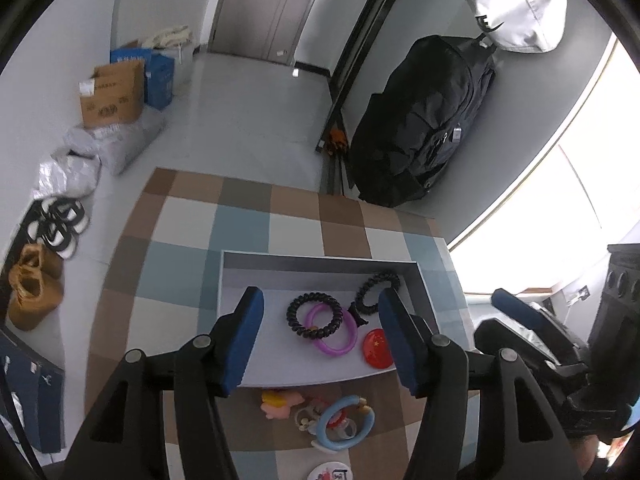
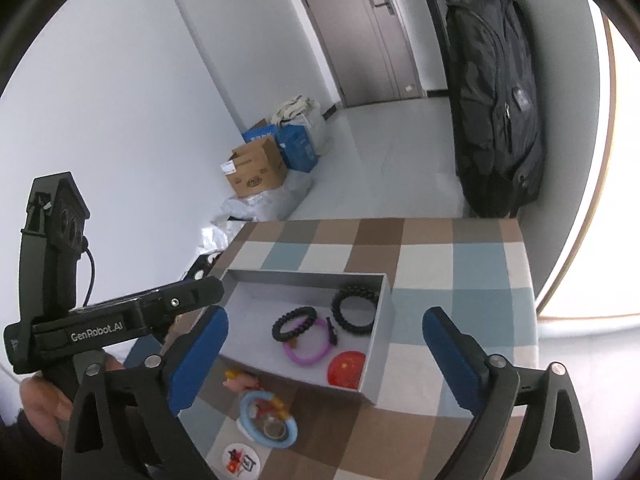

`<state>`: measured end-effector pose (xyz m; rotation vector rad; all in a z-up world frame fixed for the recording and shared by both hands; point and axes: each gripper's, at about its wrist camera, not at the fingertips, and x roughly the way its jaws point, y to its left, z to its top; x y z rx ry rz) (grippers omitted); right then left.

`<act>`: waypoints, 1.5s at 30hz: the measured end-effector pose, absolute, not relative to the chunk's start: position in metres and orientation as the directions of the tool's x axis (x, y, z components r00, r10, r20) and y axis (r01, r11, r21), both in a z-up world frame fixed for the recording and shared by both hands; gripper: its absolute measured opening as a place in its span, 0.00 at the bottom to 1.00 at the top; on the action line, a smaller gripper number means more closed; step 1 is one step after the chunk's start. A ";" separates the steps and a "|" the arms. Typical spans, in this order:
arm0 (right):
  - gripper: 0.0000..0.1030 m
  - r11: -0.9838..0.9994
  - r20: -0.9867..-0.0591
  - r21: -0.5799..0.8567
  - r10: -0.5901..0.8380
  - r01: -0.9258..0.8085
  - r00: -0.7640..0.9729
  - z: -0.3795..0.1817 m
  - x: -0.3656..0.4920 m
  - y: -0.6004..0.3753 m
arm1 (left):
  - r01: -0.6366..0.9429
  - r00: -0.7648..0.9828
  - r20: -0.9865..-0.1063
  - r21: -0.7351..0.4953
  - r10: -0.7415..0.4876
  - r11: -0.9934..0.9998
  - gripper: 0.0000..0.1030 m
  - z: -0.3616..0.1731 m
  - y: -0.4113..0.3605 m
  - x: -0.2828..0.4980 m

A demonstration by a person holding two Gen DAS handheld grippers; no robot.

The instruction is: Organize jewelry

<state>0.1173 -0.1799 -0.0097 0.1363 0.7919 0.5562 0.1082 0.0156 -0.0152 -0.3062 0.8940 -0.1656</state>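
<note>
Through the left wrist camera, my left gripper [image 1: 320,336] hangs with jaws wide and empty above the grey tray [image 1: 240,276], which holds a purple bangle [image 1: 334,334]. On the right view, my right gripper [image 2: 324,360] gapes empty; a blue ring [image 2: 268,420] lies on the checkered worktop [image 2: 460,264] near the tray.

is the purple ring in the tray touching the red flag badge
Apart. The right wrist view shows a strip of grey tray floor between the purple ring and the red flag badge; the left wrist view agrees.
</note>
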 end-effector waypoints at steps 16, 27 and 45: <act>1.00 0.870 -0.629 0.250 0.480 -0.426 0.612 -0.007 0.084 -0.188 | 0.010 0.713 -0.684 -0.213 -0.156 0.977 0.72 -0.010 0.015 0.064; 1.00 0.877 -0.656 0.217 0.457 -0.429 0.601 -0.013 0.061 -0.194 | 0.009 0.693 -0.702 -0.221 -0.165 0.975 0.77 -0.019 0.017 0.039; 1.00 0.894 -0.702 0.227 0.425 -0.386 0.572 -0.022 0.059 -0.202 | 0.184 0.530 -0.817 -0.148 -0.225 0.972 0.81 -0.062 -0.022 0.014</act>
